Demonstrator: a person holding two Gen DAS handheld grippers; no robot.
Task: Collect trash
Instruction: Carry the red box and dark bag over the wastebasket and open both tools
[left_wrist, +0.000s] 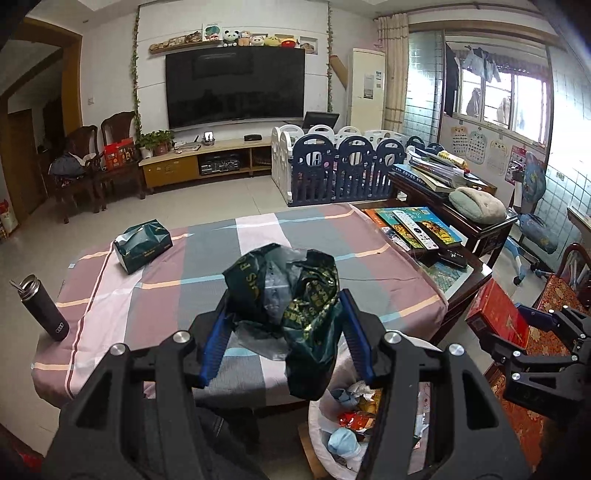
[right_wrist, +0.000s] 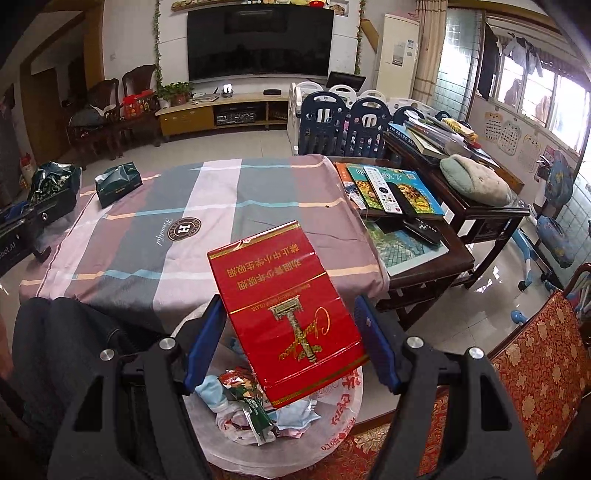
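Observation:
My left gripper (left_wrist: 283, 314) is shut on a crumpled dark green plastic bag (left_wrist: 291, 295), held above the near edge of the table (left_wrist: 155, 280) and beside the trash bin (left_wrist: 347, 439). My right gripper (right_wrist: 290, 325) sits around a red cigarette carton (right_wrist: 288, 314) above the open trash bin (right_wrist: 288, 417). The jaws stand slightly wider than the carton, with gaps showing at both blue pads, so the grip is unclear. The carton and right gripper also show in the left wrist view (left_wrist: 498, 314). The bin holds wrappers and tissues in a white liner.
A green tissue pack (left_wrist: 142, 245) lies on the checked tablecloth and a black flask (left_wrist: 44, 308) stands at the left edge. Books and remotes (left_wrist: 417, 229) lie on a dark side table at right. A red patterned seat (right_wrist: 535, 362) is at right.

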